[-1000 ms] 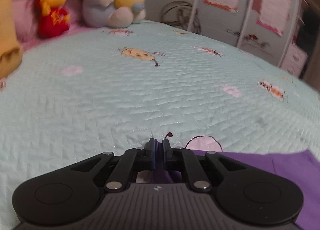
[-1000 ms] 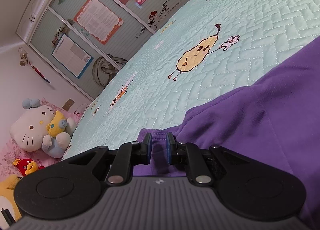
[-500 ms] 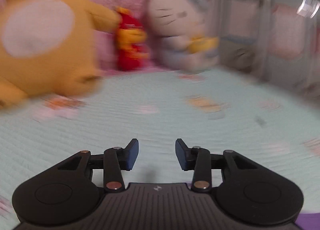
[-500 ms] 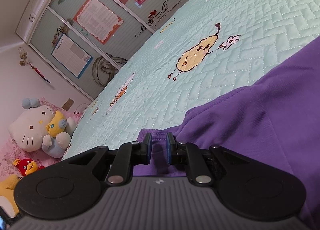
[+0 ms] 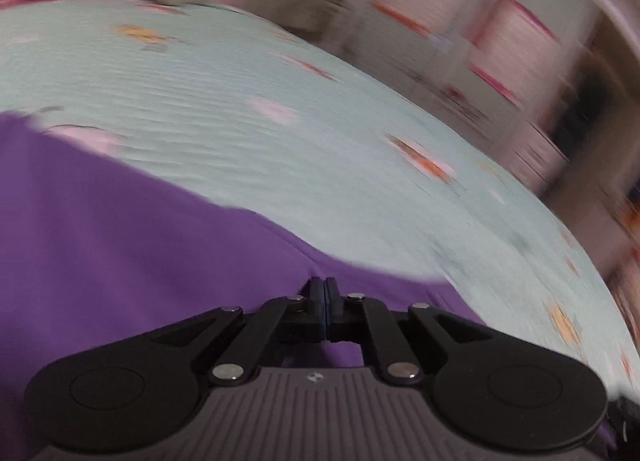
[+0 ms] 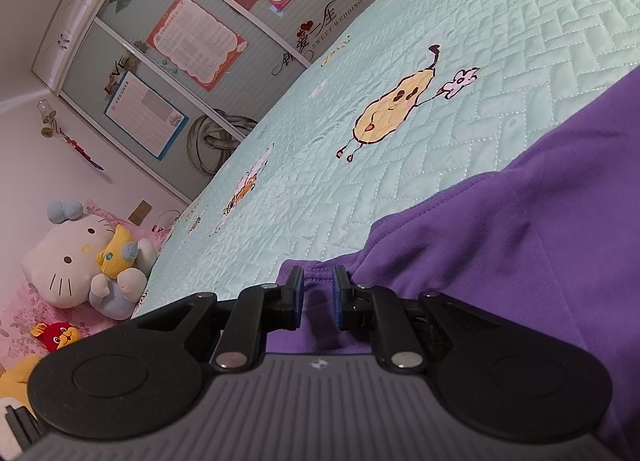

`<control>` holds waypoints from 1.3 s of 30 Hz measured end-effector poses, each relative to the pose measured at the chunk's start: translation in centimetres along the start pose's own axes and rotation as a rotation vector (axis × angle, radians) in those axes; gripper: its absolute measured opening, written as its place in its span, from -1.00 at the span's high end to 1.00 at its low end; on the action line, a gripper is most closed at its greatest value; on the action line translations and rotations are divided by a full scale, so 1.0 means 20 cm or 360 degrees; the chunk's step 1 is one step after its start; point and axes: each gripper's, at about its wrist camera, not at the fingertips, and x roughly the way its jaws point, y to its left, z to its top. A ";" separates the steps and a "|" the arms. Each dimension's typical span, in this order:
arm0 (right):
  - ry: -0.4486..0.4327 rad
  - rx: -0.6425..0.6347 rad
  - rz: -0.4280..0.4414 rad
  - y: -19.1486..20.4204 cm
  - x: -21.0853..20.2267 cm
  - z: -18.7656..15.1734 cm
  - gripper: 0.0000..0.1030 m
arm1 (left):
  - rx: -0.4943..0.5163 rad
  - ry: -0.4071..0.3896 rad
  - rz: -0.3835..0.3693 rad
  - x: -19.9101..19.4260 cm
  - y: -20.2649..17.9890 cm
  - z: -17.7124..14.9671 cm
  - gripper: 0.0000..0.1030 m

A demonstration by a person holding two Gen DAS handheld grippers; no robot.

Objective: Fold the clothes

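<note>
Mint quilted bed [image 6: 460, 149]: purple garment [image 6: 560, 241] runs under your right claw [image 6: 317, 293], narrow gap pinching a fold. Left claw [image 5: 325, 293] closing, garment from 9 to 12 o'clock.

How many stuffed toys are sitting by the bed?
4: a white cat, a small yellow-and-blue doll in its arms, a red one below, and a yellow one at the frame's edge. More may be out of view.
</note>
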 end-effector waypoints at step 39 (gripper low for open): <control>0.0580 -0.1443 -0.0027 0.42 0.21 0.11 0.78 | -0.0337 -0.0250 -0.0360 -0.32 -0.15 -0.44 -0.43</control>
